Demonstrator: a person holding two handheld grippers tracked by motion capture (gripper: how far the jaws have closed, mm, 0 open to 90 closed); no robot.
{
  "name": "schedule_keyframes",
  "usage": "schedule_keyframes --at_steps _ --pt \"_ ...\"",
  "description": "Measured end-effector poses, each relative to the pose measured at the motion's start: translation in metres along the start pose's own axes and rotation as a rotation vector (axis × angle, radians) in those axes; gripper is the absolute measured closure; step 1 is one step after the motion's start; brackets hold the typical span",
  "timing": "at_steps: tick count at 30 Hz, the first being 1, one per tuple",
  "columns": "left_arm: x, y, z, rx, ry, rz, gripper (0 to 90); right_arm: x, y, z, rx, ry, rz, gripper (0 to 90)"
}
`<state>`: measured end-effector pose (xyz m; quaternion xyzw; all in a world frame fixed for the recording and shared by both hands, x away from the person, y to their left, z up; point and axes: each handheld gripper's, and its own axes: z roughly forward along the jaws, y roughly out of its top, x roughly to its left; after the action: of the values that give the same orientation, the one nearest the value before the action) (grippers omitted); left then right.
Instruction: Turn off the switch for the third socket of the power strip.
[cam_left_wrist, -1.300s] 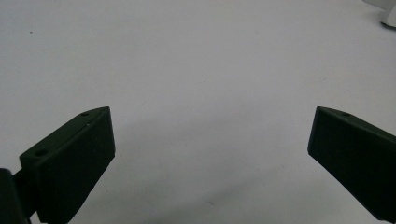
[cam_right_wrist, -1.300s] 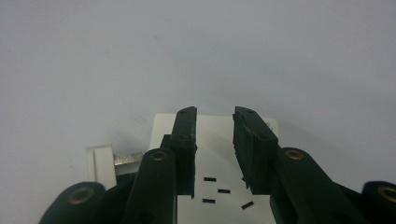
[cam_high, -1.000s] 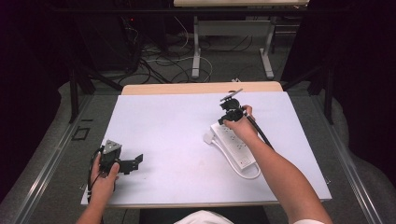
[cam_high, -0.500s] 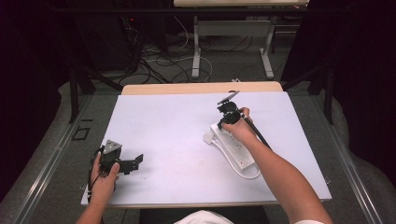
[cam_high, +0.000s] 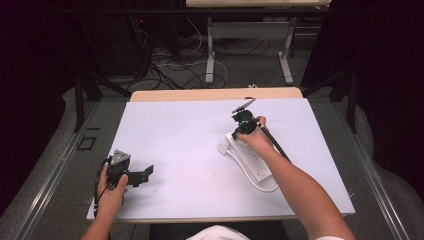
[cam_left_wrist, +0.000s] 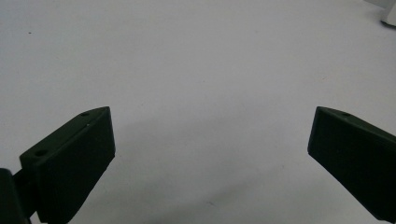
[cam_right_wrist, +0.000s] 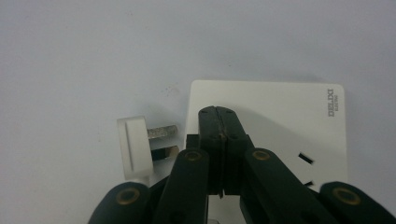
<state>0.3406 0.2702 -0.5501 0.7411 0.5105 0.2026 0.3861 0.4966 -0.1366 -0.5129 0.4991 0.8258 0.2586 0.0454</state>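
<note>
The white power strip (cam_high: 250, 157) lies on the right half of the white worktop (cam_high: 190, 135), and its own plug (cam_right_wrist: 135, 148) rests just beside its far end, pins bare and not inserted in any socket. The right hand-held gripper (cam_right_wrist: 219, 119) hovers over that end of the power strip with its jaws pressed together and nothing between them. The left hand-held gripper (cam_high: 142, 172) rests at the near left, well apart, its jaws spread wide and empty. I judge the work is at an early stage: the plug is not grasped yet and remains to be picked up and inserted.
</note>
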Motion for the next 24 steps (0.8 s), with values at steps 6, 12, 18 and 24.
schedule_keyframes --at_steps 6,12,18,24 --pt "-0.0005 0.0002 0.0014 0.0 -0.002 -0.002 0.6 -0.0034 -0.0027 0.0015 -0.016 0.006 0.014 90.0" --pt "-0.0002 0.0007 0.0046 -0.001 0.0 -0.003 0.6 -0.0035 -0.0035 0.0044 -0.061 0.02 0.021 90.0" --pt "0.0007 0.0007 0.0058 0.007 -0.007 -0.005 0.7 -0.0017 -0.0026 0.0037 -0.051 0.015 0.027 85.4" --pt "0.0016 -0.0005 0.0043 0.01 -0.004 -0.01 0.6 -0.0024 -0.0031 0.0044 -0.072 0.018 0.034 80.8"
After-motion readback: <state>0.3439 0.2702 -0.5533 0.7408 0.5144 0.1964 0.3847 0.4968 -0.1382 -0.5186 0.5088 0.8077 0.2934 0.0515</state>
